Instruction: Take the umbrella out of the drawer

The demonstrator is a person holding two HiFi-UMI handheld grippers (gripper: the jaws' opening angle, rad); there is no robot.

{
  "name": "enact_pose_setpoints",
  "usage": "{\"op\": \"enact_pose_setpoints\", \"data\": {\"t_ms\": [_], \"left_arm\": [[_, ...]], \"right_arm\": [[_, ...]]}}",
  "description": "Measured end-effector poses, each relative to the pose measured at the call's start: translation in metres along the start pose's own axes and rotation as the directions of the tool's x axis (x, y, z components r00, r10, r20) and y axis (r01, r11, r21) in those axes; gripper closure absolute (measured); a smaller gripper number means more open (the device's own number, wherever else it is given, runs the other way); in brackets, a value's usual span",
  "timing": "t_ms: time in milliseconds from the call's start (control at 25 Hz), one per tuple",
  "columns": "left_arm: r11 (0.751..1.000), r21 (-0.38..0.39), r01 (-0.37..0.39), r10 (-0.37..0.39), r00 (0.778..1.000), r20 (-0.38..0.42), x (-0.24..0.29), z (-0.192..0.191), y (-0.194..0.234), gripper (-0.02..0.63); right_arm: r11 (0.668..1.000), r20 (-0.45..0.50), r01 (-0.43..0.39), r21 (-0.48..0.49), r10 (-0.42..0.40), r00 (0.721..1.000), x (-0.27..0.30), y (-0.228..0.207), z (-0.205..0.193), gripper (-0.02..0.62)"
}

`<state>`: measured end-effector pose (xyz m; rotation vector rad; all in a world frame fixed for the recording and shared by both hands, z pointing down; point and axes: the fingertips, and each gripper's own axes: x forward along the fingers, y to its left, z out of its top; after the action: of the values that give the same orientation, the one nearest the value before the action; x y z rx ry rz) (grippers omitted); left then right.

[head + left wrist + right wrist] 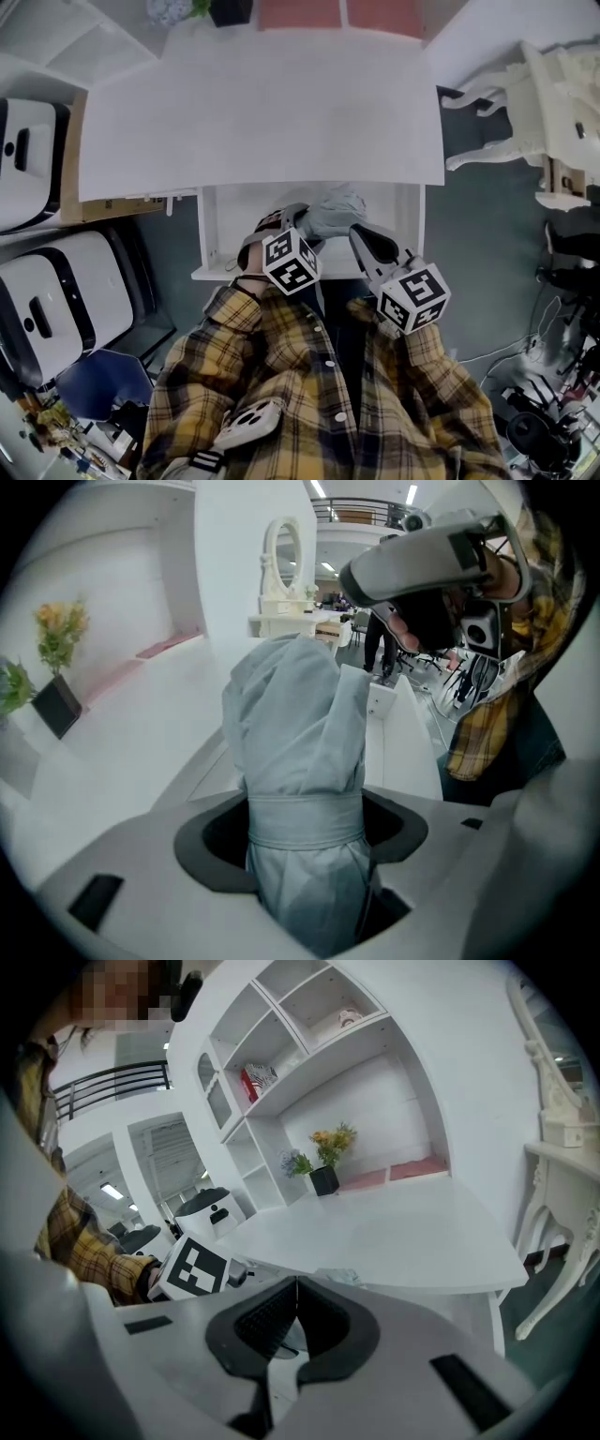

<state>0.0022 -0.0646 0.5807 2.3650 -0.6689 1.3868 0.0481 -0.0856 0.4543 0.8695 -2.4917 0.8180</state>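
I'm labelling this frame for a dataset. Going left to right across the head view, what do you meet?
White machine → left gripper → grey umbrella → right gripper → white carved furniture.

Umbrella, look: folded, pale grey-blue fabric, bound round its middle by a strap of the same cloth.
Umbrella (pixel 333 214) (pixel 300 761), state: clamped at the strap between the jaws of the left gripper (pixel 305 832).
Umbrella, pose: tilted, loose fabric end pointing to the far side.
Umbrella, place: over the middle of the drawer.
Drawer (pixel 210 234), look: white, shallow, with plain walls.
Drawer, state: pulled open toward the near side.
Drawer, place: centre, under the near edge of the white desktop (pixel 262 112).
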Motion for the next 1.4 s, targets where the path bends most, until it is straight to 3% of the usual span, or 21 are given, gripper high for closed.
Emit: {"op": "enact_pose_setpoints", "data": {"t_ms": [360,680,960,1400], "left_arm": [[0.993,-0.106,-0.056,0.067,0.993,0.1,-0.041,0.025,0.016,0.293],[0.966,-0.253,-0.044,0.11,0.961,0.253,-0.092,0.058,0.032,0.293],[0.934,-0.358,-0.021,0.177,0.896,0.408,-0.15,0.081,0.048,0.293],[0.899,-0.429,0.085,0.213,0.772,0.599,-0.226,0.078,0.052,0.293]], "right_arm": [[0.998,0.043,-0.029,-0.061,0.032,0.999,-0.014,0.007,0.033,0.578],[0.991,0.075,-0.065,-0.12,0.074,0.994,-0.027,0.021,0.061,0.578],[0.984,0.09,-0.075,-0.161,0.09,0.992,-0.026,0.024,0.082,0.578],[0.967,0.14,-0.103,-0.234,0.138,0.98,-0.015,0.047,0.118,0.578]]}}
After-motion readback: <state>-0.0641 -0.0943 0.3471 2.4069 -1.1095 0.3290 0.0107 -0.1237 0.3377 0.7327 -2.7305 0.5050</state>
